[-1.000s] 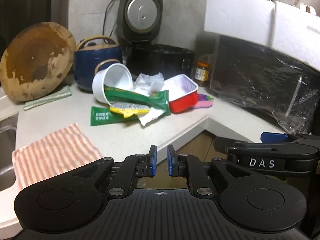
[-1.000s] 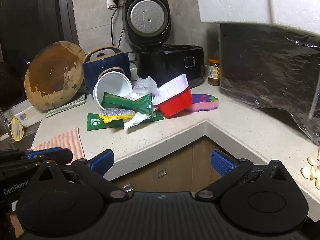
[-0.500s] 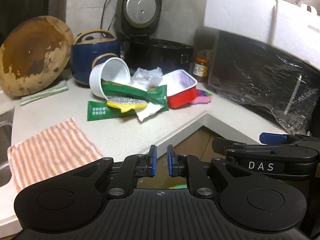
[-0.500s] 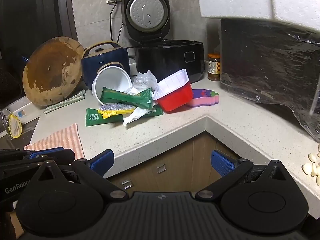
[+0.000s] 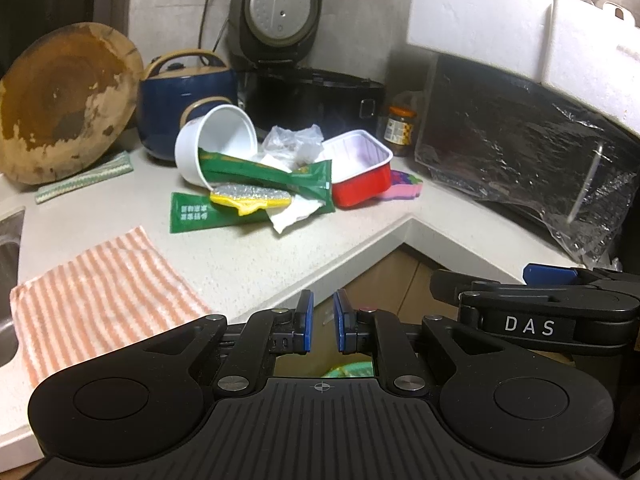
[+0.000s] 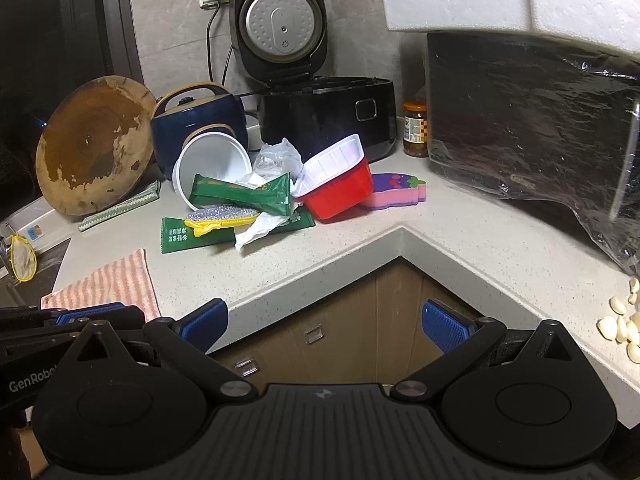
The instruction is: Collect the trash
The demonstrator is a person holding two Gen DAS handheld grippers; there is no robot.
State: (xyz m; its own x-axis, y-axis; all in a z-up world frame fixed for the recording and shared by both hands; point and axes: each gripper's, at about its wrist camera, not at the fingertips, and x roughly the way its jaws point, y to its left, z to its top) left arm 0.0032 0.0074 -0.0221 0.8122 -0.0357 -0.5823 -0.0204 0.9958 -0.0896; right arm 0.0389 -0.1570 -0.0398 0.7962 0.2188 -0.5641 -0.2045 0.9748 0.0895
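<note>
1. Left gripper (image 5: 320, 322): jaws nearly together, only a thin gap, nothing between them; they hang off the counter (image 5: 248, 256) edge, over the cabinet corner.
2. Right gripper (image 6: 325, 322): jaws wide apart, empty, also short of the counter edge.
3. Far left of the jaws: round worn wooden cutting board (image 6: 94, 146) leaning upright, folded green-white cloth (image 6: 120, 206) at its foot.
4. Near left, just ahead of the left jaws: orange-white striped towel (image 5: 100, 292) flat on the counter.
5. Trash pile ahead of both jaws, well apart from them, toward the back of the counter: white round plastic tub (image 6: 212, 166) on its side, mouth facing the jaws.
6. Two long green foil wrappers (image 6: 244, 194), one poking out of the tub, one flat below; yellow sponge with silver scrub top (image 6: 222, 218) lies on the lower one.
7. Crumpled white paper (image 6: 258, 230) and clear plastic bag (image 6: 278, 158) in the middle of the pile.
8. Red rectangular tray with white lining (image 6: 334, 184), tilted, touching the wrappers.
9. Pink-purple eggplant-shaped sponge (image 6: 396, 194) just right of the tray.
10. Behind the pile: navy pot (image 6: 196, 120), black rice cooker with lid up (image 6: 324, 116), sauce jar (image 6: 415, 130).
11. Far right: garlic cloves (image 6: 624, 324) on the counter.
</note>
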